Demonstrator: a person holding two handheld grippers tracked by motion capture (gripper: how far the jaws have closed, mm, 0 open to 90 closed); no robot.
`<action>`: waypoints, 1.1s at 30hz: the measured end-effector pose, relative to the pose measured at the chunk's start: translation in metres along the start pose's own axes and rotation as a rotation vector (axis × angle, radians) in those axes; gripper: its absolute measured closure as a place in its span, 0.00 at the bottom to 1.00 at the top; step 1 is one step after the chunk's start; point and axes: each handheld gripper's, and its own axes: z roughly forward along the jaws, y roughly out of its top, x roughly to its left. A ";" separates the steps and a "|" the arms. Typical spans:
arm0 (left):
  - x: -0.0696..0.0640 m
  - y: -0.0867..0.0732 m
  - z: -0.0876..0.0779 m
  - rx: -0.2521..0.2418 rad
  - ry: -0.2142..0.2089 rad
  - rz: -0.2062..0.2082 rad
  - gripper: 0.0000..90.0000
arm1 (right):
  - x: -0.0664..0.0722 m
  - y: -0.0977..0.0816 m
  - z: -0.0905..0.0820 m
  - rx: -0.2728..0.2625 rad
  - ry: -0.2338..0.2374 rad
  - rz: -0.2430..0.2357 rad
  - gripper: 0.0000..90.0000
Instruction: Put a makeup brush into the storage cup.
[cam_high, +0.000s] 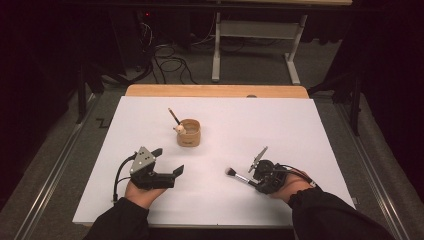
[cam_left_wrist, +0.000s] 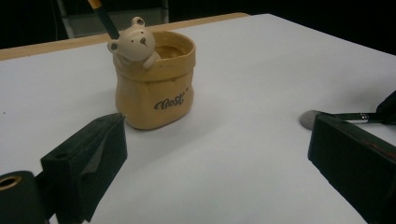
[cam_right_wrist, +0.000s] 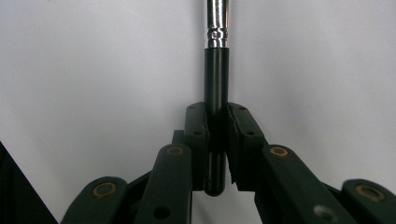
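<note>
A white sheet (cam_high: 300, 130) is spread over the table (cam_high: 215, 91), whose bare wooden strip is seen along the far edge. A tan pot (cam_high: 189, 134) with a small bear figure (cam_high: 178, 129) on its rim is set toward the middle of the table, a little nearer the far edge, and a dark pencil (cam_high: 174, 116) is leaned in it, tilted toward the far left corner. The left gripper (cam_high: 167, 163) is held near the near edge on the left side, its jaws spread wide with nothing between them; in the left gripper view the pot (cam_left_wrist: 154, 88) is seen beyond the gap. The right gripper (cam_high: 256, 183) is held near the near edge on the right side, its jaws pressed onto the black handle of a makeup brush (cam_high: 239, 176). The brush (cam_right_wrist: 216, 88) is pinched near the end of its handle, and its bristle head is pointed toward the left gripper, just above or on the sheet; which cannot be told.
</note>
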 end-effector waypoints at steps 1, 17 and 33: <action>0.000 0.000 0.000 0.000 0.000 0.000 0.06 | 0.001 0.001 0.000 0.006 -0.002 0.002 0.90; 0.000 0.000 0.000 -0.002 0.002 -0.002 0.06 | -0.001 0.000 -0.005 -0.005 -0.017 0.005 0.90; 0.000 0.000 -0.001 -0.012 -0.003 0.002 0.06 | -0.023 -0.024 -0.015 -0.016 -0.064 0.120 0.89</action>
